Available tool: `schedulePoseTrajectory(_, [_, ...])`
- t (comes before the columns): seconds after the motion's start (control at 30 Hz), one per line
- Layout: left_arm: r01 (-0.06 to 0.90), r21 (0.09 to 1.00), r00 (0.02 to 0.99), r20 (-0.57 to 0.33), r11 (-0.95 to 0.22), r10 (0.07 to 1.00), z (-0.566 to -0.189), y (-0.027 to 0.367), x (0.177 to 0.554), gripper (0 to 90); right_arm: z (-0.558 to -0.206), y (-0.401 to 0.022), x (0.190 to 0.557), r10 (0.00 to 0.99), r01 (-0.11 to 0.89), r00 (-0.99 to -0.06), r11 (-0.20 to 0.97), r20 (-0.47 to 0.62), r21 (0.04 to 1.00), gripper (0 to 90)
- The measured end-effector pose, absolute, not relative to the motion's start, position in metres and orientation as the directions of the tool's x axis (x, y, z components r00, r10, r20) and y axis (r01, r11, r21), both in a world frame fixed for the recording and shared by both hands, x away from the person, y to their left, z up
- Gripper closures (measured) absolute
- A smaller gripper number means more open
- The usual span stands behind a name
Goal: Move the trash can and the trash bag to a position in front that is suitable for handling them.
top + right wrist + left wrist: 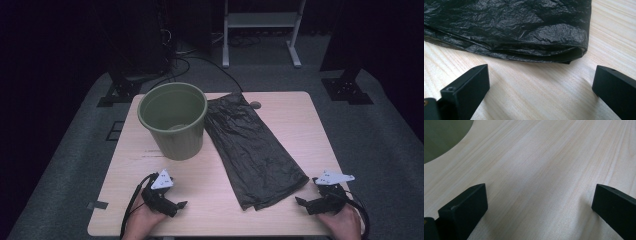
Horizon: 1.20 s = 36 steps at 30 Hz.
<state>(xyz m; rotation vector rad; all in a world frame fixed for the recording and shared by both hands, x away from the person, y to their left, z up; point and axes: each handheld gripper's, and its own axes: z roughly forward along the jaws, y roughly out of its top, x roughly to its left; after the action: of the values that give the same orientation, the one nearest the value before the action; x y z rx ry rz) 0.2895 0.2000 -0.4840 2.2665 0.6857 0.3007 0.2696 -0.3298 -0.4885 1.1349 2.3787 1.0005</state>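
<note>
High view, table: a pale wooden table (280,107) carries a round olive-green plastic bin (172,120), upright at the back left.
High view, bag: a crumpled black plastic bag (252,150) lies flat just right of the bin, touching its side, and runs toward the near right edge.
High view, grippers: the left gripper (176,204) rests at the near edge in front of the bin; the right gripper (301,201) rests near the bag's near corner.
Left gripper view: jaws wide apart over bare wood, nothing between them; the bin's green wall (441,137) sits at top left.
Right gripper view: jaws wide apart, empty; the bag's folded edge (524,32) lies just ahead on the wood.
</note>
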Motion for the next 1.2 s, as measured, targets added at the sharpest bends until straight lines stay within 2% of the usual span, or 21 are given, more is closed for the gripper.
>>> schedulePoseTrajectory(0.43, [0.386, 0.712, 0.829, 0.012, -0.587, 0.56, -0.484, 0.2, 0.29, 0.0, -0.464, -0.333, 0.282, 0.809, 0.53, -0.588, 0.389, -0.004, 0.754, 0.0])
schedulePoseTrajectory(0.63, [0.387, 0.711, 0.828, 0.012, -0.587, 0.56, -0.484, 0.2, 0.29, 0.0, -0.458, -0.321, 0.292, 0.807, 0.524, -0.59, 0.411, -0.03, 0.746, 0.2])
schedulePoseTrajectory(0.7, [0.387, 0.711, 0.828, 0.012, -0.586, 0.561, -0.484, 0.2, 0.29, 0.0, -0.458, -0.315, 0.297, 0.797, 0.521, -0.602, 0.427, -0.036, 0.739, 6.4])
schedulePoseTrajectory(0.77, [0.387, 0.711, 0.828, 0.012, -0.587, 0.561, -0.484, 0.2, 0.29, 0.0, -0.46, -0.311, 0.301, 0.794, 0.524, -0.607, 0.435, -0.037, 0.732, 7.6])
schedulePoseTrajectory(0.83, [0.387, 0.711, 0.828, 0.012, -0.587, 0.561, -0.484, 0.2, 0.29, 0.0, -0.462, -0.31, 0.305, 0.789, 0.525, -0.613, 0.439, -0.035, 0.729, 14.9])
schedulePoseTrajectory(0.87, [0.387, 0.711, 0.828, 0.012, -0.587, 0.561, -0.484, 0.2, 0.29, 0.0, -0.463, -0.31, 0.307, 0.793, 0.527, -0.608, 0.434, -0.033, 0.731, 14.9])
schedulePoseTrajectory(0.93, [0.387, 0.711, 0.828, 0.012, -0.587, 0.56, -0.484, 0.2, 0.29, 0.0, -0.466, -0.31, 0.311, 0.801, 0.548, -0.599, 0.43, -0.023, 0.718, 23.1])
schedulePoseTrajectory(1.0, [0.387, 0.711, 0.828, 0.012, -0.587, 0.561, -0.484, 0.2, 0.29, 0.0, -0.469, -0.311, 0.314, 0.814, 0.564, -0.58, 0.421, -0.023, 0.71, 25.8])
schedulePoseTrajectory(1.2, [0.387, 0.711, 0.828, 0.012, -0.587, 0.561, -0.484, 0.2, 0.29, 0.0, -0.474, -0.313, 0.32, 0.824, 0.594, -0.566, 0.415, -0.009, 0.689, 44.7])
